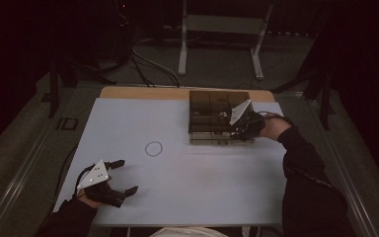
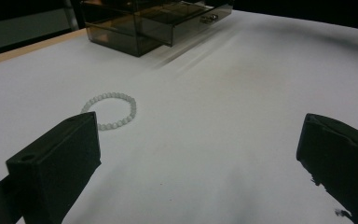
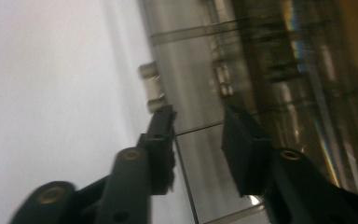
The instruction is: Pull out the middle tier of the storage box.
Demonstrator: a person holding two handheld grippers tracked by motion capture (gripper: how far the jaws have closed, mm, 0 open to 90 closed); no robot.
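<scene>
Smoked, see-through acrylic forms the small drawer box (image 1: 212, 111) that is set near the far edge of the white table top (image 1: 177, 187), toward its far right corner. Its lower drawer (image 2: 186, 21) is seen pulled partly out toward the near edge, and a small metal knob (image 2: 208, 18) is fixed on the drawer front. The right gripper (image 1: 244, 129) is held at the box's near right corner by a hand in a dark sleeve. In the right gripper view its two black jaws are seen parted by a moderate gap, one to either side of the drawer's clear front wall (image 3: 191, 107), just beside the metal knob (image 3: 151, 86); the picture is blurred, so it cannot be told whether the wall is touched, and nothing is clamped.

A ring-shaped bracelet of pale beads (image 1: 153, 148) lies flat on the table top near its middle, well apart from the box and from both grippers. In the left gripper view the bracelet (image 2: 112, 109) is seen just beyond the tip of one jaw, without contact.

The left gripper (image 1: 126, 175) is held low near the near left corner of the table top, its jaws spread wide and pointed toward the right edge, with nothing between them.
</scene>
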